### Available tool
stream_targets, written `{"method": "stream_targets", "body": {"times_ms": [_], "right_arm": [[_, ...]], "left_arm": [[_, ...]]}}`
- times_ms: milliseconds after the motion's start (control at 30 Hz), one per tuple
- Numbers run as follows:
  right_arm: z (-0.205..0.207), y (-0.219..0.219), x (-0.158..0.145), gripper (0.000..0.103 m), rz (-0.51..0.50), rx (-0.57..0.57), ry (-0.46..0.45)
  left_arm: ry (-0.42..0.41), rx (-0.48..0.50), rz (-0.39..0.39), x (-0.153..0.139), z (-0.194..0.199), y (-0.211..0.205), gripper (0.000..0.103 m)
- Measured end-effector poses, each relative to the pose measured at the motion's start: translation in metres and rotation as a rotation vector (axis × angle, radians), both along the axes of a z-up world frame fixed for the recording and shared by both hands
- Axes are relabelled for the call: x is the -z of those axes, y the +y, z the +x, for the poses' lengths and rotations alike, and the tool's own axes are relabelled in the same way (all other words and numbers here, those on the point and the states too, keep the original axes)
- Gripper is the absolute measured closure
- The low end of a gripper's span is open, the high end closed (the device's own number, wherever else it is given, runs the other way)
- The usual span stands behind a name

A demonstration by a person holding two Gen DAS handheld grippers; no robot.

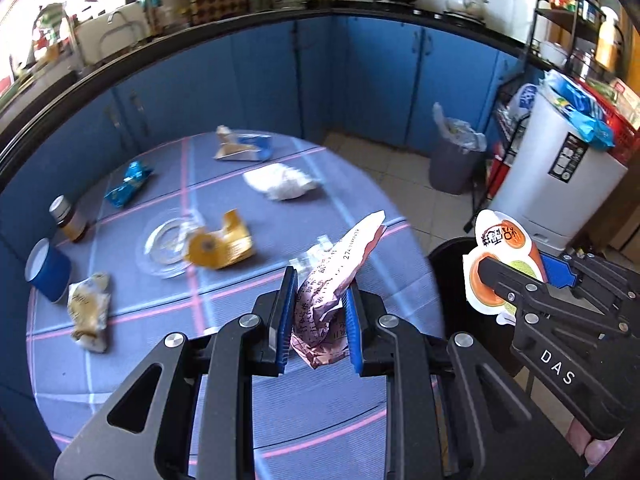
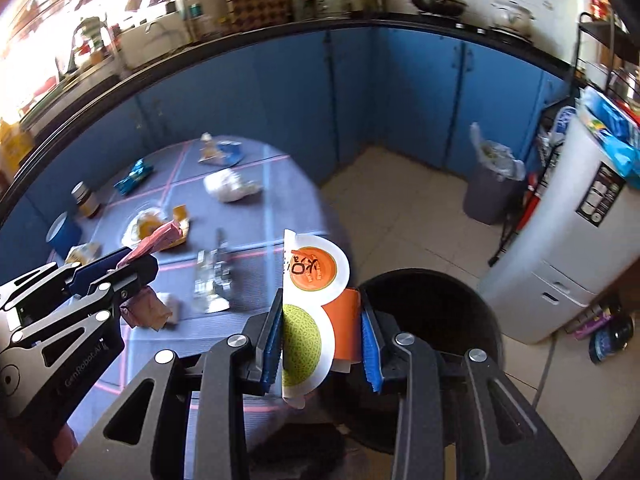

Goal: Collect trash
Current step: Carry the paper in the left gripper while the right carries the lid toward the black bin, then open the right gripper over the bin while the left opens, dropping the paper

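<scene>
My left gripper [image 1: 318, 284] is shut on a crumpled pink printed wrapper [image 1: 340, 272], held above the near edge of the round table [image 1: 120, 360]. To its right, my right gripper [image 2: 320, 304] is shut on a folded orange-and-white packet [image 2: 316, 276] with a melon picture. That packet [image 1: 500, 248] hangs over the rim of a black bin [image 2: 432, 300] beside the table. In the right wrist view the left gripper [image 2: 136, 264] shows at the left with the pink wrapper [image 2: 156, 240]. The right gripper [image 1: 520, 276] also appears in the left wrist view.
On the blue checked cloth lie a yellow wrapper [image 1: 224, 244], a clear lid [image 1: 168, 244], a white crumpled bag [image 1: 280, 180], a blue wrapper [image 1: 128, 184], a blue cup [image 1: 46, 272] and a brown bottle [image 1: 68, 220]. A grey lined bin [image 1: 456, 156] and a white appliance [image 1: 552, 176] stand on the floor.
</scene>
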State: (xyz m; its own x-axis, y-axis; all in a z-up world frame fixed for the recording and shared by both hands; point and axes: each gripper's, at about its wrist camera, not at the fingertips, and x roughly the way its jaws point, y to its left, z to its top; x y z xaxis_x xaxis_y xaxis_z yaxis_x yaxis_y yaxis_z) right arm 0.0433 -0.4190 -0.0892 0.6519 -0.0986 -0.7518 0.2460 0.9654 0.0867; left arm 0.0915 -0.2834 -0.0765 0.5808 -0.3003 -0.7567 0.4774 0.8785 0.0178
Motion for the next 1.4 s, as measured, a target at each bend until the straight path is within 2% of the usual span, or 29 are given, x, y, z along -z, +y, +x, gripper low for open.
{"method": "stream_targets", "body": {"times_ms": [67, 133, 167, 200, 667, 900, 1033, 1100, 1167, 1233, 1300, 1400], "right_arm": [[-0.003, -0.012, -0.001, 0.07, 0.005, 0.024, -0.007], [-0.005, -0.023, 0.0, 0.061, 0.027, 0.036, -0.014], [-0.007, -0.029, 0.0, 0.037, 0.042, 0.041, -0.022], [-0.01, -0.033, -0.001, 0.018, 0.047, 0.05, -0.043], [-0.027, -0.076, 0.006, 0.018, 0.035, 0.165, -0.05], [-0.04, -0.097, 0.009, 0.018, 0.054, 0.228, -0.046], [-0.046, -0.105, 0.008, 0.018, 0.064, 0.246, -0.052], [-0.047, -0.106, 0.008, 0.018, 0.069, 0.25, -0.055], [-0.049, -0.108, 0.007, 0.018, 0.067, 0.265, -0.06], [-0.053, -0.112, 0.006, 0.018, 0.08, 0.276, -0.068], [-0.054, -0.115, 0.006, 0.018, 0.079, 0.288, -0.069], [-0.055, -0.114, 0.005, 0.018, 0.083, 0.289, -0.067]], "left_arm": [[0.002, 0.015, 0.0, 0.0, 0.0, -0.013, 0.08], [0.002, 0.026, 0.001, 0.001, -0.002, -0.022, 0.08], [0.003, 0.035, 0.004, 0.002, -0.003, -0.028, 0.08], [0.005, 0.042, 0.007, 0.003, -0.003, -0.034, 0.08], [0.008, 0.125, 0.034, 0.005, -0.011, -0.087, 0.08], [-0.041, 0.156, 0.039, -0.003, -0.016, -0.112, 0.078], [-0.035, 0.156, 0.043, -0.005, -0.015, -0.117, 0.078], [-0.003, 0.153, 0.048, -0.001, -0.012, -0.117, 0.071], [0.02, 0.13, 0.045, 0.0, -0.008, -0.114, 0.033], [0.016, 0.091, 0.01, -0.003, -0.003, -0.105, 0.016], [0.03, 0.082, -0.036, -0.008, 0.002, -0.097, 0.01], [0.003, 0.067, -0.028, -0.011, 0.001, -0.094, 0.009]]}}
